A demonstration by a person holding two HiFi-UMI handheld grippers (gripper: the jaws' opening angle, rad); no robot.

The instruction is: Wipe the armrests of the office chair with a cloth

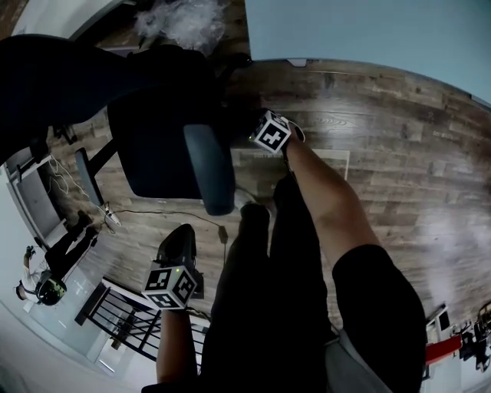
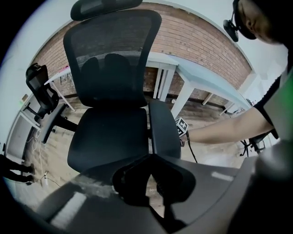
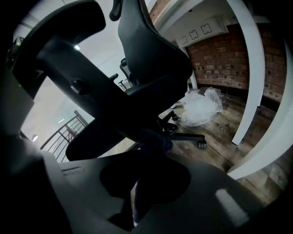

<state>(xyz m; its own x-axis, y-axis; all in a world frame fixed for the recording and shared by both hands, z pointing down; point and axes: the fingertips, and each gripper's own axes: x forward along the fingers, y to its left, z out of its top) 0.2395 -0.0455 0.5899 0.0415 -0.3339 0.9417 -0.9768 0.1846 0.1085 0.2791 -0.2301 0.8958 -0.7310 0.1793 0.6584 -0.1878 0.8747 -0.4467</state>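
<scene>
The black office chair (image 1: pixel 153 146) stands in front of me, its near armrest (image 1: pixel 209 170) (image 2: pixel 162 130) pointing toward me and the far armrest (image 1: pixel 83 175) (image 2: pixel 49 124) beyond the seat. My right gripper (image 1: pixel 257 132) (image 3: pixel 146 183) is low beside the chair, under the near armrest. It is shut on a dark blue cloth (image 3: pixel 155 139), which bunches against the dark underside of the armrest. The head view does not show the cloth. My left gripper (image 1: pixel 182 232) (image 2: pixel 149 180) hangs a little short of the armrest's front end, shut with nothing in it.
A heap of clear plastic wrap (image 1: pixel 180 19) (image 3: pixel 201 107) lies on the wood floor behind the chair. White desks (image 2: pixel 201 77) line the brick wall, a second black chair (image 2: pixel 39 84) stands at the left. A black railing (image 1: pixel 123 315) and a floor cable (image 1: pixel 153 215) are nearby.
</scene>
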